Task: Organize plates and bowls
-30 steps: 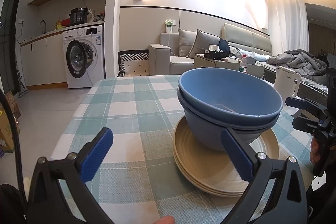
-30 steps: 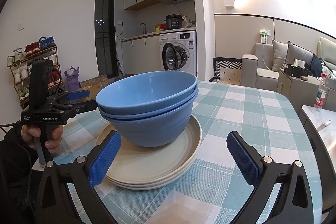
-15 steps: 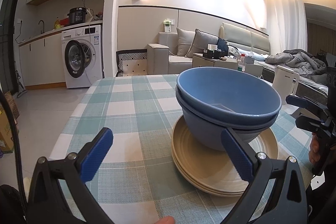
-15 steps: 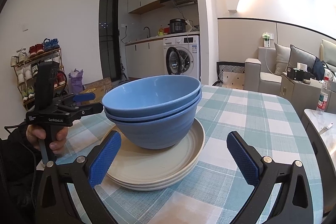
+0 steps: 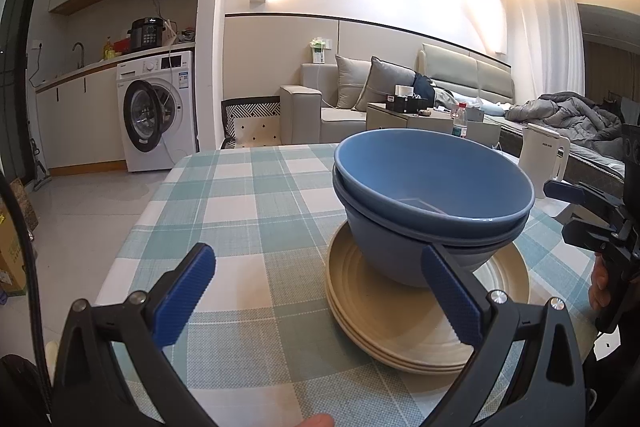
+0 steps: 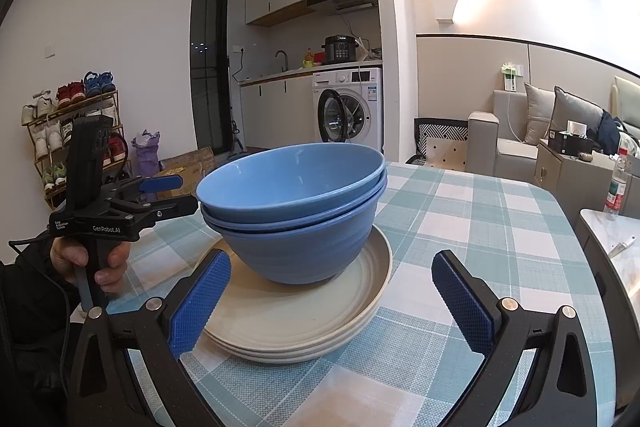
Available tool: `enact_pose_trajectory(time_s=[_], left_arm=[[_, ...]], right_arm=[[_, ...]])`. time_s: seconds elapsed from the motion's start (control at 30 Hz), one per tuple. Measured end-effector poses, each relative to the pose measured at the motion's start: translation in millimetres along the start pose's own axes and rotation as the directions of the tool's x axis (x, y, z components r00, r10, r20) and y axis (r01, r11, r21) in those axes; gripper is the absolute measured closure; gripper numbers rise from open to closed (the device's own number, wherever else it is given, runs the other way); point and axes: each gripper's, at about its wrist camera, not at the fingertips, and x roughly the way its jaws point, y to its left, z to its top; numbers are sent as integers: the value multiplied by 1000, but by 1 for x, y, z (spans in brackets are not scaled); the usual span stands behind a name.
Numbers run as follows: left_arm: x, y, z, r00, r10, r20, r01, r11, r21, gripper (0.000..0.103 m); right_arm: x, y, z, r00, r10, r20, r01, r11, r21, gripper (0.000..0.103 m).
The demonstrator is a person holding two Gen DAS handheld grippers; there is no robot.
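A: Item one, left gripper (image 5: 318,297): our jaws spread wide, empty, above the checked bench (image 5: 224,211).

B: Item two: two nested blue bowls (image 6: 296,199), glossy inside, matte ribbed outside, seated on a stack of cream ridged plates (image 6: 304,323) at the bench's middle.

A: Item three, right gripper (image 6: 330,297): our jaws parted, empty, plate stack's near rim between them.
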Motion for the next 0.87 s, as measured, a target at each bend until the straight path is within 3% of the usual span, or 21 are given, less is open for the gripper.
enact_pose_trajectory(time_s=[0.87], left_arm=[[-2, -2, 0, 1000, -2, 11, 2, 1000, 10, 0]], right_arm=[[0, 0, 0, 1000, 0, 0, 0, 1000, 0, 1]])
